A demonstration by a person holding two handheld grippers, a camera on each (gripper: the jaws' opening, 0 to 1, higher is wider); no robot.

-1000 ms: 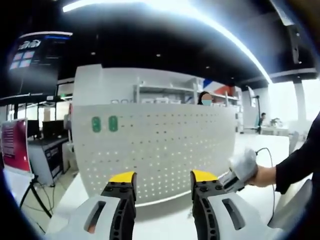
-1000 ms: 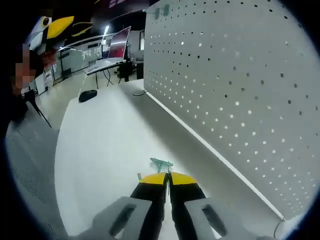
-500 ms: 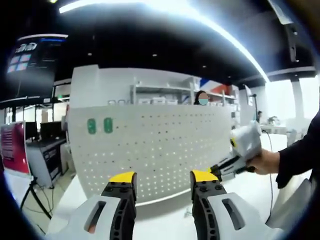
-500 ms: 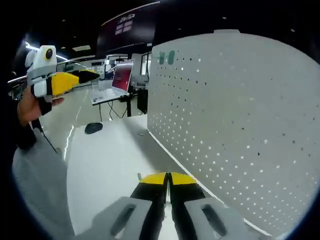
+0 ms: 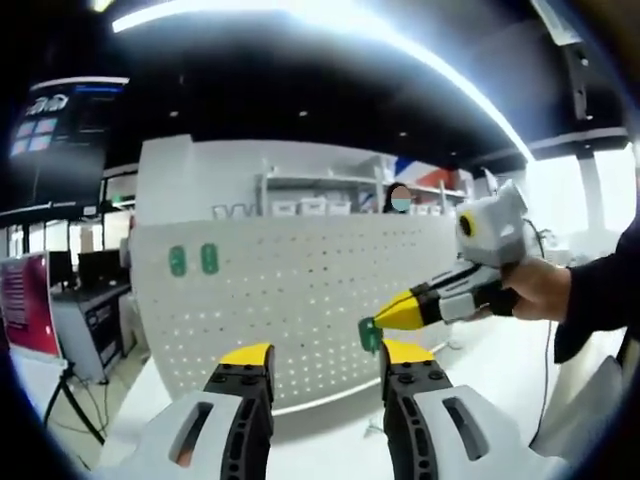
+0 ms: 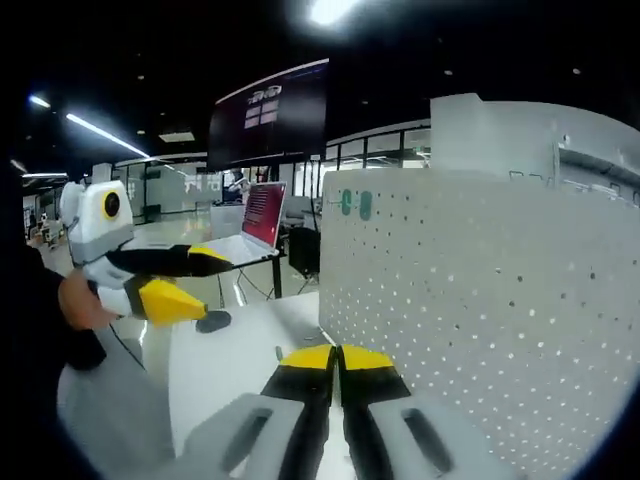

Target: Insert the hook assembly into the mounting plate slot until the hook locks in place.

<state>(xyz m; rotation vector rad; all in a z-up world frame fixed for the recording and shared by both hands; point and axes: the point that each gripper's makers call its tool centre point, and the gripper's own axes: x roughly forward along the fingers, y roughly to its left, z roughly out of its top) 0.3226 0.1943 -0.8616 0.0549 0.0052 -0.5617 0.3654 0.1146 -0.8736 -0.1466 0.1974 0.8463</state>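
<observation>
Right gripper (image 5: 385, 318): raised in front of the pegboard (image 5: 300, 310), jaws pinched together on a small green hook (image 5: 370, 334) at the tips, seen from the left gripper view; held by a hand (image 5: 540, 290) with a dark sleeve. In the right gripper view (image 6: 335, 357), jaws closed with no gap; hook itself hidden behind the yellow tips there.

Left gripper (image 5: 325, 352): jaws wide apart, nothing between them, low over the white table (image 5: 330, 430), pointed at the board. Also seen in the right gripper view (image 6: 205, 280), off to the side, well apart from the board.

Hook: in the air, near the board's lower right part, not yet touching it as far as can be told.

Pegboard: white, upright on the table, rows of small holes; two green pieces (image 5: 193, 261) already mounted near its upper left corner.

Step in hand, by judgement: carrying the hook to the board; insertion not begun.

Next move, by judgement: line hook tabs up with a pair of holes, press in square, then push down until seated. Risk: small part slipping or rotating in the pinch on contact.
</observation>
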